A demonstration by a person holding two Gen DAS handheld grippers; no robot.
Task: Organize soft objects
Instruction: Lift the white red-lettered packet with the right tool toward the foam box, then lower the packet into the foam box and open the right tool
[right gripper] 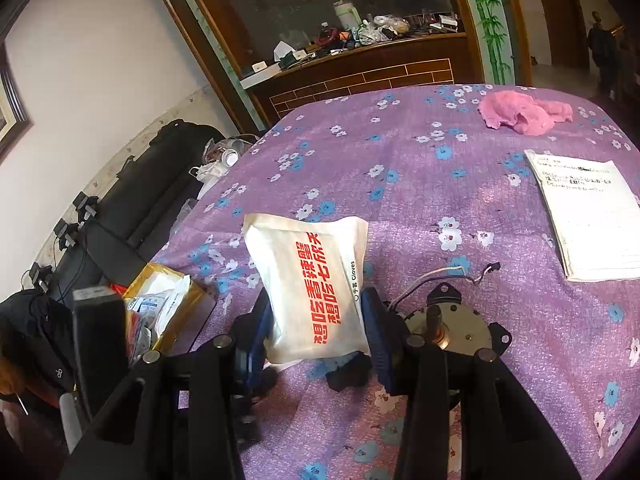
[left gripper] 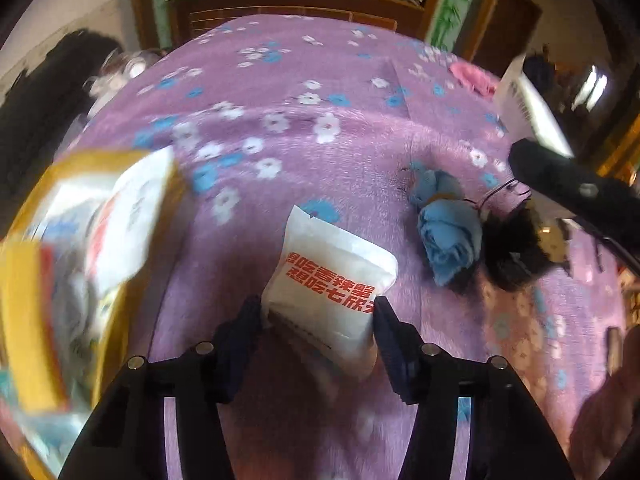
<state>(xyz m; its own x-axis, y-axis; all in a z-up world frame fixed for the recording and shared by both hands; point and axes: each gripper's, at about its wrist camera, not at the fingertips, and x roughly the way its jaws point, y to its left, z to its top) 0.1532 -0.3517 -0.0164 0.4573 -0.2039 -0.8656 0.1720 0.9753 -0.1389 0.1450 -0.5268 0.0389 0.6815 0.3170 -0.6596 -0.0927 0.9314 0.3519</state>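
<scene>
My left gripper [left gripper: 318, 316] is shut on a white glove packet with red writing [left gripper: 332, 276], held above the purple flowered cloth. My right gripper [right gripper: 316, 316] is shut on a second white packet with red writing [right gripper: 312, 276], also lifted. A yellow box [left gripper: 80, 264] holding white packets is blurred at the left; it also shows in the right wrist view [right gripper: 160, 300]. A rolled blue cloth [left gripper: 448, 232] and a black fuzzy thing [left gripper: 516, 248] lie on the table. A pink cloth [right gripper: 524, 112] lies at the far right.
A small motor with wires [right gripper: 444, 324] sits by my right fingers. A white paper booklet [right gripper: 588, 216] lies at the right. A black sofa [right gripper: 152, 192] and a cluttered wooden cabinet [right gripper: 360, 64] stand beyond the table [right gripper: 420, 184].
</scene>
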